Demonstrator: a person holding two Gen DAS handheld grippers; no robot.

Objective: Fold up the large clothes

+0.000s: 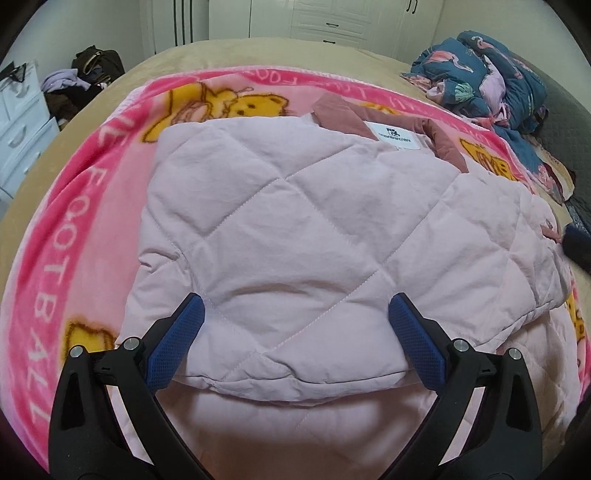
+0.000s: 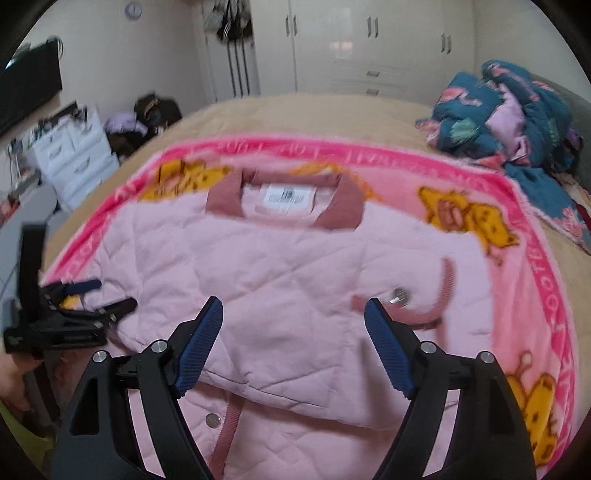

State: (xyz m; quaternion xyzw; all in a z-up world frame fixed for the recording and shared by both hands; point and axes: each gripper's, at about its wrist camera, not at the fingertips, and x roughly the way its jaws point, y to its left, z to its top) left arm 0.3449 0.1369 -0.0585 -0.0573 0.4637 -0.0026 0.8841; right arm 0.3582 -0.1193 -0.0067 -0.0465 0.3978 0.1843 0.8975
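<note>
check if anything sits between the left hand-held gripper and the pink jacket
Nothing visible does. The left hand-held gripper hangs open right over the pale pink quilted jacket, bare fabric between its blue fingers.

A pale pink quilted jacket lies partly folded on the bed, dusty-rose collar facing away.

A pink cartoon blanket with yellow bears and lettered borders lay spread over a tan bedspread on the bed. At the far right corner sat a crumpled dark blue quilt printed with flamingos. Beyond the bed stood white wardrobes. To the left was a white chest of drawers, with a heap of clothes and a dark bag beside it. A round clock hung on the wall.
</note>
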